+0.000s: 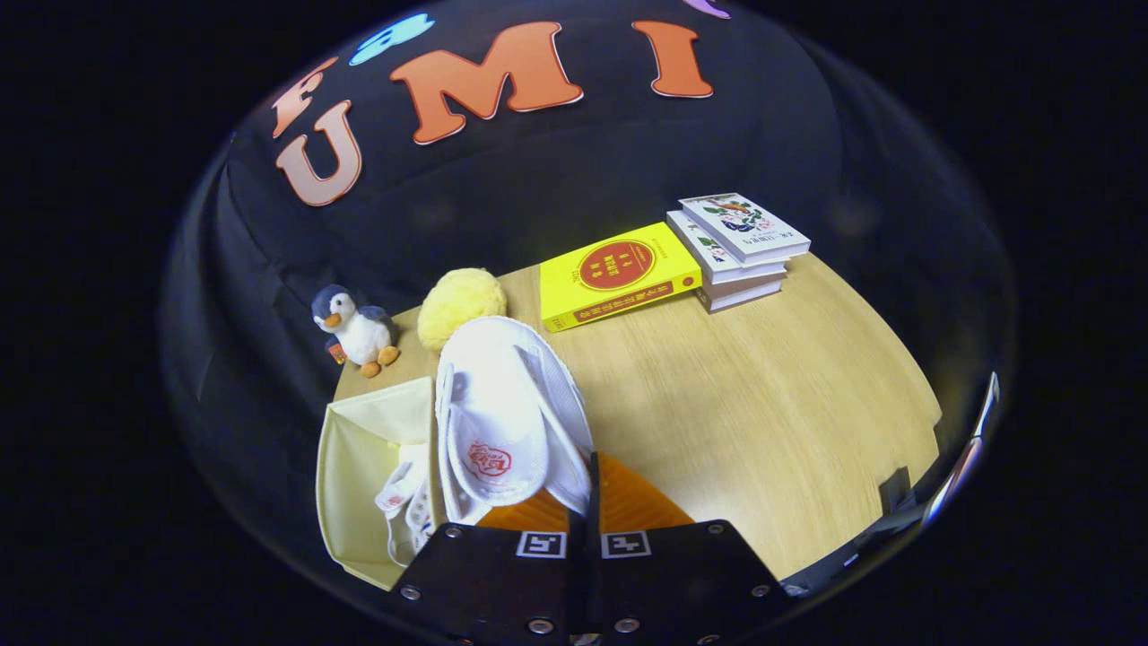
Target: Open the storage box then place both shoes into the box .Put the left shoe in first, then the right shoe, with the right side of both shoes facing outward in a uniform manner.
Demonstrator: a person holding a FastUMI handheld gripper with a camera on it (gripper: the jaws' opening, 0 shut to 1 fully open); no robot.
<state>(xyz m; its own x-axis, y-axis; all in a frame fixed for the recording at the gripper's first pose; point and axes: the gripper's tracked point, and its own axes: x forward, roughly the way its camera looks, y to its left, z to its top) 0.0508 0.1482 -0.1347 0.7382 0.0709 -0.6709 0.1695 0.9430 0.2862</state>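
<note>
— Wooden table (762, 395) under everything; what is the gripper (592, 502) doing?

— Its fingers are closed together on a white slipper (507, 413), held just ahead of them, long axis running away from the tool.

— And the storage box (359, 475)?

— Open, just left of the fingers, another slipper (404, 502) already inside. I judge the held one must travel left and down.

— Beyond?

— A toy penguin (354, 327), books (740, 247).
</note>
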